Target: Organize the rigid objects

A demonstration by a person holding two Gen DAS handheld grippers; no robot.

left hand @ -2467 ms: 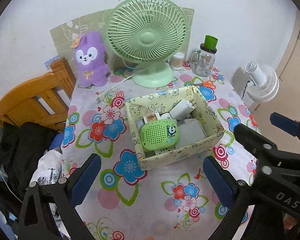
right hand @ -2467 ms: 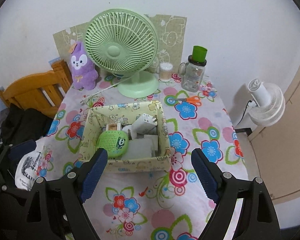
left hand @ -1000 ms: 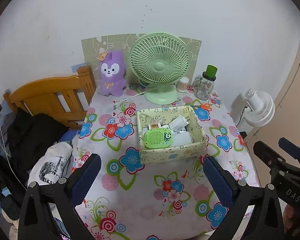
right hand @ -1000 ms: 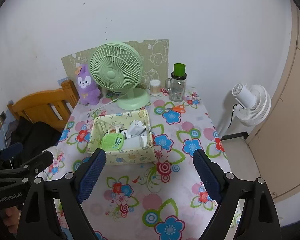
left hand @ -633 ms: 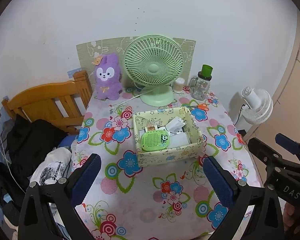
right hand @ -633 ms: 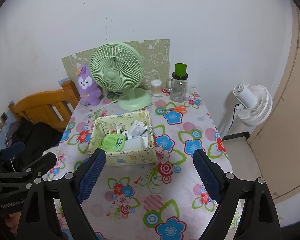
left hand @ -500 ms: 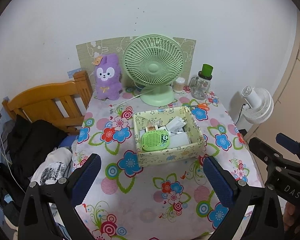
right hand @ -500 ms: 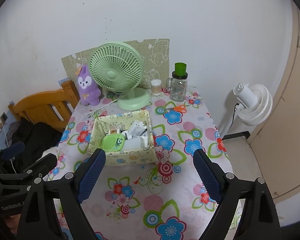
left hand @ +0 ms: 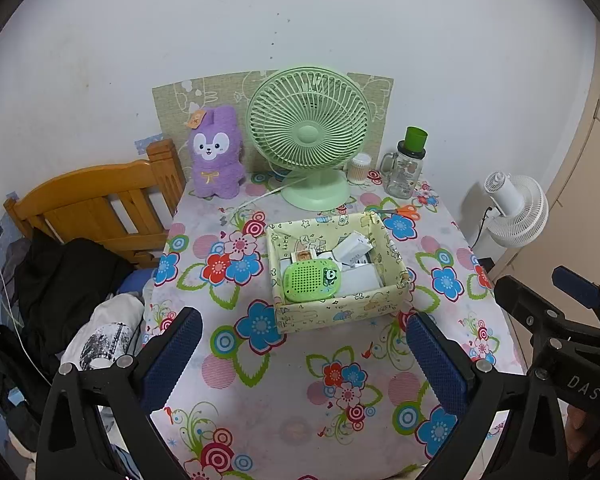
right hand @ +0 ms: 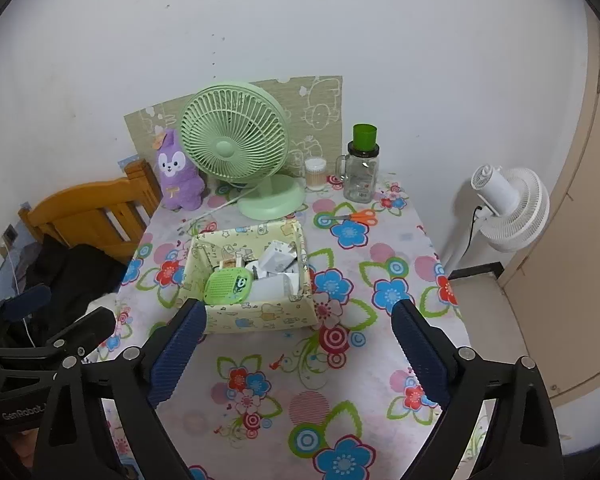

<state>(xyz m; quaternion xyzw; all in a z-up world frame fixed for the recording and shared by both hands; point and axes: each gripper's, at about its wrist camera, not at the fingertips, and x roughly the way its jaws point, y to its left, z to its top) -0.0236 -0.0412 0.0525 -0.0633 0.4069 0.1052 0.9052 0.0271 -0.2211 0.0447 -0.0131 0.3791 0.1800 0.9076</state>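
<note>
Both tongs are held back from the surface (left hand: 284, 412), above its near edge, and nothing is carried by either. The left tongs (left hand: 300, 356) are spread wide, with nothing between the pads. The right tongs (right hand: 298, 344) are opening, also with nothing between them; only bare floral cloth is seen in the gap.

The box (left hand: 336, 314) sits mid-surface, a little toward the fan (left hand: 308, 136). Inside it are seen the green speaker (left hand: 310, 280), propped against the left front corner, a white charger (left hand: 354, 250) tilted at the back, a small card-like item (left hand: 302, 256) behind the speaker, and flat white blocks (left hand: 360, 280) on the right. Exact count of the white pieces cannot be told.

Judged from this, the small rigid items are already gathered in the box, so the task looks nearly or fully done. Left outside the box are the scissors (left hand: 404, 211) lying just behind its far right corner, a jar (left hand: 406, 168), and a small cup (left hand: 360, 168) by the fan base. Whether these are meant to go in cannot be told; the scissors are the likeliest remaining item. The plush (left hand: 216, 152) is soft and is probably not part of the job.
</note>
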